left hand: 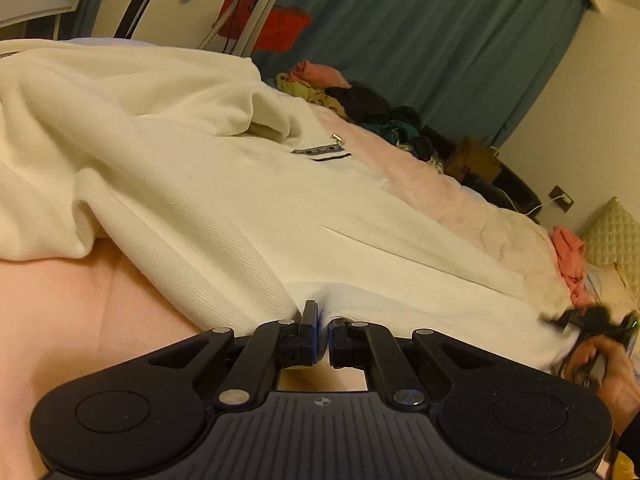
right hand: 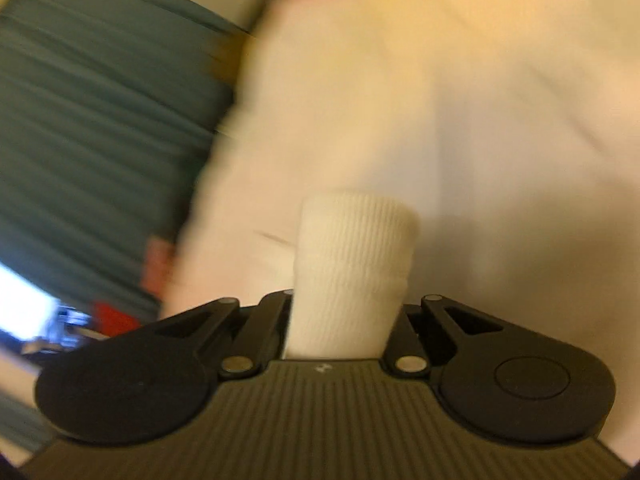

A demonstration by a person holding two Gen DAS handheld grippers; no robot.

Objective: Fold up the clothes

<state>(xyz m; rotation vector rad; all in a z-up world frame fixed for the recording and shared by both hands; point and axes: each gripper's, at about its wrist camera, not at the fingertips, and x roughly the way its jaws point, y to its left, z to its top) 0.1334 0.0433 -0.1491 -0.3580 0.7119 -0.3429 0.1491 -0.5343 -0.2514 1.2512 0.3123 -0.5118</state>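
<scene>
A white ribbed knit garment (left hand: 224,184) with a small black label (left hand: 320,151) lies spread across a pink bed cover (left hand: 60,320). My left gripper (left hand: 323,322) is shut on the garment's near edge, which bunches between the jaws. My right gripper (left hand: 596,320) shows at the far right of the left wrist view, blurred, holding the same edge farther along. In the right wrist view my right gripper (right hand: 348,300) is shut on a thick fold of the white garment (right hand: 352,248), which hides the fingertips. That view is motion-blurred.
A pile of mixed clothes (left hand: 360,100) lies at the far side of the bed. A pink garment (left hand: 572,256) and a quilted pillow (left hand: 612,236) sit at the right. Teal curtains (left hand: 440,32), a red item (left hand: 276,26) and a brown bag (left hand: 476,160) stand beyond.
</scene>
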